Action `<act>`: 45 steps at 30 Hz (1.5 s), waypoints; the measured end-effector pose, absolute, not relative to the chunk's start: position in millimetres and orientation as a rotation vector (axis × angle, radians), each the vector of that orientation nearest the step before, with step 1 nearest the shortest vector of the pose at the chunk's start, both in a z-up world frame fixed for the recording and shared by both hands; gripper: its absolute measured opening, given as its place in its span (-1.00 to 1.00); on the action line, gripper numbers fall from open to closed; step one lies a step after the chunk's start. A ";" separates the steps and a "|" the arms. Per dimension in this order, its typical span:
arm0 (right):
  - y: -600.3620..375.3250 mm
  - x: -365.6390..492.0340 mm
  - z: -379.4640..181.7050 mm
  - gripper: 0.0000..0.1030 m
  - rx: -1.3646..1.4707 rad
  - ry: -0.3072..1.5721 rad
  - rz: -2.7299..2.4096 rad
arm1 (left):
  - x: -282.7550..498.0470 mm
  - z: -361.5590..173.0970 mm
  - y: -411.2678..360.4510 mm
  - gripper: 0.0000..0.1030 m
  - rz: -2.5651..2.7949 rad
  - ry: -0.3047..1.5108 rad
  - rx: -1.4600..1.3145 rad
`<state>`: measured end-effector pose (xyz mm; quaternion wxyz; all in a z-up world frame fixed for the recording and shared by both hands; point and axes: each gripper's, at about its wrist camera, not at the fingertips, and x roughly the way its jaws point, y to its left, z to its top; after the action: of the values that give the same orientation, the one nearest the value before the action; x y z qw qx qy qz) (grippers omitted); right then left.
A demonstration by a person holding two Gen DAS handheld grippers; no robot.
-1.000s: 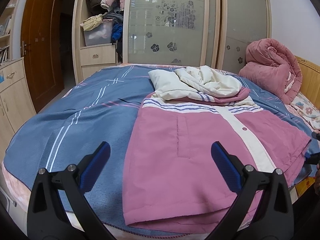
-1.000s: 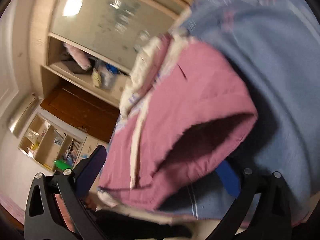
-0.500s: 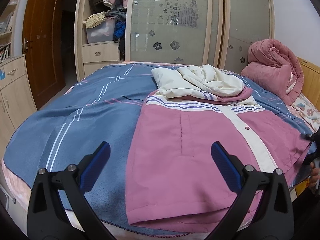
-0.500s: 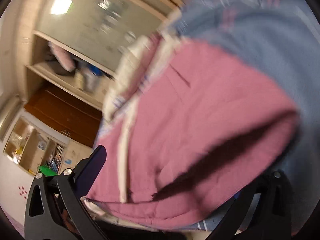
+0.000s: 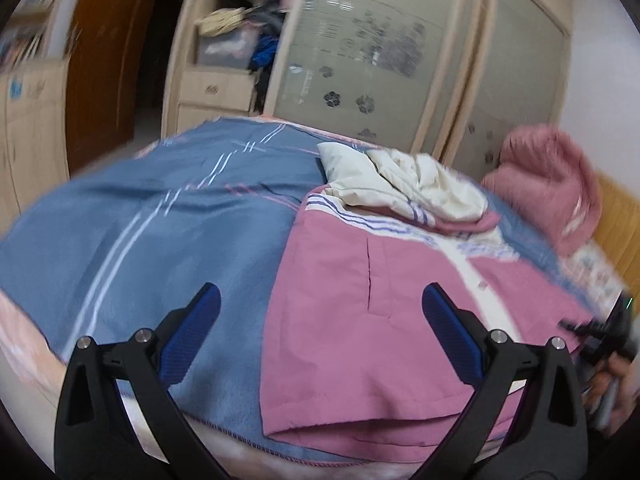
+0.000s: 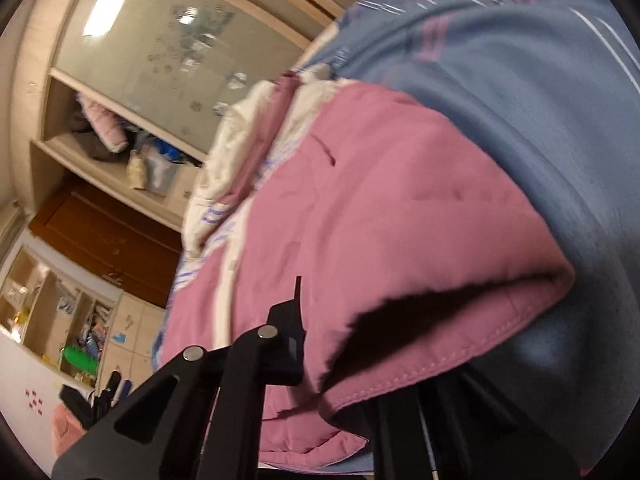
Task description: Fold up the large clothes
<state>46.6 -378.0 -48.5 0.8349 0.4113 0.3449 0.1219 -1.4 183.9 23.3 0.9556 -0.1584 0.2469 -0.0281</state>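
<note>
Right tool (image 6: 332,360) has clamped pink jacket (image 6: 400,208) hem.

No readable txt, labels, brands or nos. anywhere; wardrobe door (image 5: 352,76) markings just blurred flower decals, illegible.

jacket (image 5: 360,320): pink, white placket, striped chest band
pose: flat, hem near, cream hood far
place: right half of bed, right hem corner lifted
</note>
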 end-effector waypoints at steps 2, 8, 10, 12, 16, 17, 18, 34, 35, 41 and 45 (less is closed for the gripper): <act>-377.6 49.7 -51.3 -0.84 0.891 0.743 0.258 | -5.3 16.2 204.4 0.96 -0.077 0.509 -0.465; -378.3 49.8 -48.0 -0.84 0.894 0.747 0.272 | -2.9 -43.9 259.0 0.96 -0.140 0.591 -0.953; -380.5 49.9 -49.6 -0.84 0.909 0.756 0.279 | 2.7 -53.7 255.1 0.96 -0.179 0.621 -0.983; -381.2 50.7 -49.5 -0.83 0.915 0.759 0.283 | 4.2 -53.9 244.2 0.96 -0.210 0.629 -0.954; -380.6 50.3 -47.9 -0.83 0.911 0.755 0.288 | 2.8 -57.4 227.8 0.96 -0.219 0.638 -0.916; -380.8 50.2 -48.1 -0.83 0.913 0.756 0.289 | 0.7 -58.2 225.2 0.96 -0.224 0.634 -0.920; -380.7 50.9 -48.2 -0.83 0.914 0.756 0.290 | -0.4 -59.2 224.5 0.96 -0.231 0.630 -0.925; -381.6 48.4 -48.3 -0.83 0.919 0.755 0.301 | -19.9 -88.3 196.2 0.96 -0.393 0.544 -1.130; -381.4 48.2 -48.1 -0.83 0.918 0.754 0.301 | -18.2 -88.3 194.0 0.96 -0.392 0.542 -1.128; -382.5 46.7 -48.5 -0.83 0.921 0.756 0.306 | -17.3 -97.6 174.7 0.96 -0.342 0.579 -1.125; -383.3 46.2 -48.6 -0.83 0.922 0.758 0.308 | -17.2 -76.7 162.5 0.96 -0.365 0.516 -1.023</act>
<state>46.2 -383.3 -48.6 0.8161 0.4322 0.3553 0.1445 -17.2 162.5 -76.7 0.8248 -0.4811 0.2425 -0.1715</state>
